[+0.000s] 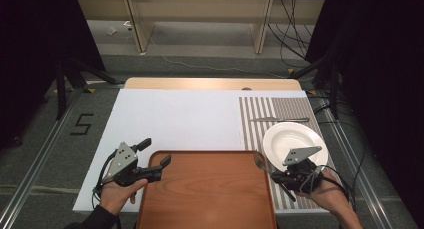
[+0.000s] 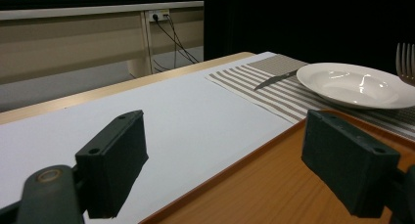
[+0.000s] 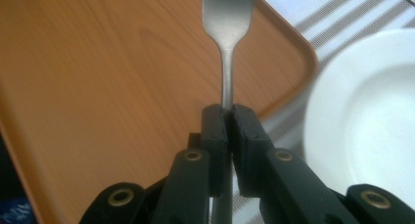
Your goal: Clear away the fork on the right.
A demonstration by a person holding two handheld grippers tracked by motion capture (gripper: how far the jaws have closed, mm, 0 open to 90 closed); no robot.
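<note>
- In the high view, the right gripper (image 1: pixel 274 175) is gripping a fork (image 1: pixel 259 161) by its handle, with the fork's head sitting over the right edge of the tray (image 1: pixel 210 189), just left of the plate (image 1: pixel 295 143).
- The left gripper (image 1: pixel 156 155) is hovering at the tray's far left corner with its jaws standing wide and nothing between them.
- The plate is lying on a striped mat (image 1: pixel 280 109) to the right of the tray, and a knife (image 1: pixel 279 120) is lying on the mat beyond the plate.
- The tray is sitting on the worktop (image 1: pixel 180 119) at its near edge, between the two hands.
- In the left gripper view, the left gripper (image 2: pixel 222 160) is holding its jaws far apart, one over the worktop (image 2: pixel 161 111) and one over the tray (image 2: pixel 264 185).
- Beyond the tray the plate (image 2: pixel 357 84) is resting on the mat (image 2: pixel 264 84), with the knife (image 2: pixel 276 79) behind it and the fork's (image 2: pixel 405 62) prongs showing at the right edge.
- In the right gripper view, the right gripper (image 3: pixel 229 117) is pinching the fork (image 3: pixel 226 43) tightly by its handle, prongs pointing away over the tray (image 3: pixel 107 77).
- The plate (image 3: pixel 367 121) is lying to the right of the tray on the mat (image 3: pixel 333 13).
</note>
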